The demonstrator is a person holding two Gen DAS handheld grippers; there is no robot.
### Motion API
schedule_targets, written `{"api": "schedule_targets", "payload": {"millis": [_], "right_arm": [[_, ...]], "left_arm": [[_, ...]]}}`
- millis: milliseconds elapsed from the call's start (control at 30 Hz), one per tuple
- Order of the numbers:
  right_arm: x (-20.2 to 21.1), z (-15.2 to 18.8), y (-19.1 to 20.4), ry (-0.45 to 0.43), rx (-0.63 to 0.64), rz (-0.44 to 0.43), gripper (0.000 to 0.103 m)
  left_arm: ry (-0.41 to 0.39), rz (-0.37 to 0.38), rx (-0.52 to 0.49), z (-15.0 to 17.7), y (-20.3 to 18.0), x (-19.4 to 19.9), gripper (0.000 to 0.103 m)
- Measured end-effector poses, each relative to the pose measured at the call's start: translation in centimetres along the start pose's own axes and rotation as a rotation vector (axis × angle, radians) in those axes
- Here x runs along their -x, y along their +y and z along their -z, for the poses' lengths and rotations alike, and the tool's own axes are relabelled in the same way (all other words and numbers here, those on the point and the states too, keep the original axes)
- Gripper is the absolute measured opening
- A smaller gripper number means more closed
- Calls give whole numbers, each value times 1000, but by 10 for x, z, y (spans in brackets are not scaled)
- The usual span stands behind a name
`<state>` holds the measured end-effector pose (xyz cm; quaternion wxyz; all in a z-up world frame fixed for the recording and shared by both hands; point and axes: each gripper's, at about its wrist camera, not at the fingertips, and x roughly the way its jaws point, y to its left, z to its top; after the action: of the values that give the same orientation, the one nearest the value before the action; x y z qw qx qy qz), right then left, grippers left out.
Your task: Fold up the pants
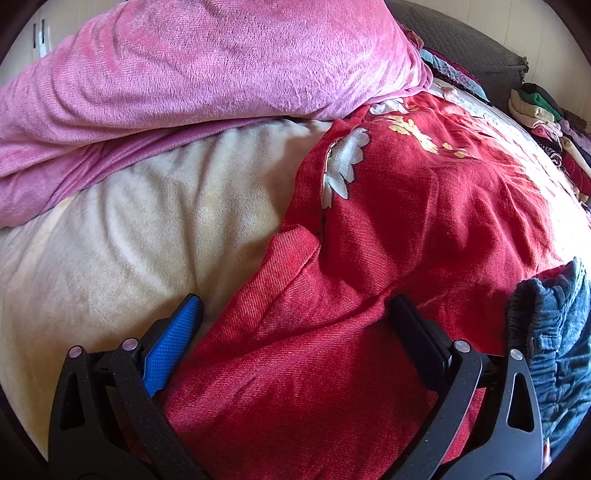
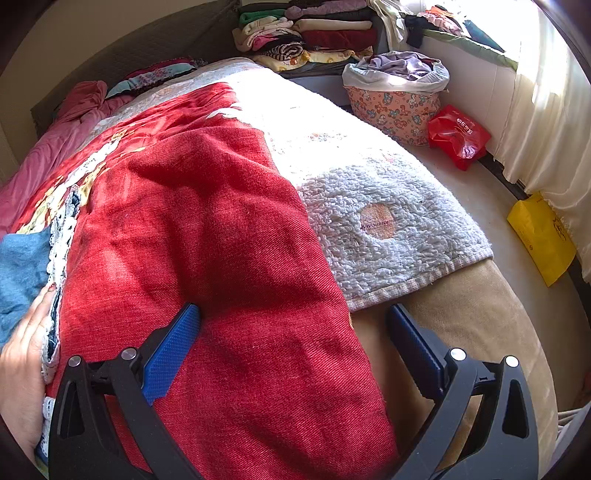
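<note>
Red pants (image 1: 369,236) with a white and gold flower print lie spread on the bed, one leg running toward the camera. My left gripper (image 1: 295,317) is open, its fingers standing on either side of the near red leg, low over it. In the right wrist view the same red pants (image 2: 207,229) fill the middle. My right gripper (image 2: 295,325) is open over the leg's right edge, its left blue finger (image 2: 173,354) over red cloth, its right finger over the beige sheet.
A pink blanket (image 1: 184,74) is heaped at the back left. A beige sheet (image 1: 129,229) covers the bed. Blue-grey clothing (image 1: 554,332) sits at the right. A white fluffy towel (image 2: 388,221), folded clothes stack (image 2: 306,33), a laundry basket (image 2: 395,96) and a hand (image 2: 22,354) show.
</note>
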<state>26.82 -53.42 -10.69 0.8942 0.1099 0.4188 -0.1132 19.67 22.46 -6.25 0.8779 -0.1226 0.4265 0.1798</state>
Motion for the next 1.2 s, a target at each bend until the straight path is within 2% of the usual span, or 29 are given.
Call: {"api": "schedule_targets", "payload": {"millis": [367, 500, 700, 900, 1200], "right_arm": [[0, 0, 0, 0, 1, 0, 99], [0, 0, 0, 0, 1, 1, 99], [0, 0, 0, 0, 1, 0, 99], [0, 0, 0, 0, 1, 0, 99], [0, 0, 0, 0, 1, 0, 99]], "left_arm": [[-5, 5, 6, 0, 0, -1, 95], [21, -10, -4, -3, -3, -5, 95], [5, -13, -7, -2, -4, -5, 95], [-8, 41, 27, -1, 4, -5, 95], [-2, 28, 20, 0, 3, -4, 95]]}}
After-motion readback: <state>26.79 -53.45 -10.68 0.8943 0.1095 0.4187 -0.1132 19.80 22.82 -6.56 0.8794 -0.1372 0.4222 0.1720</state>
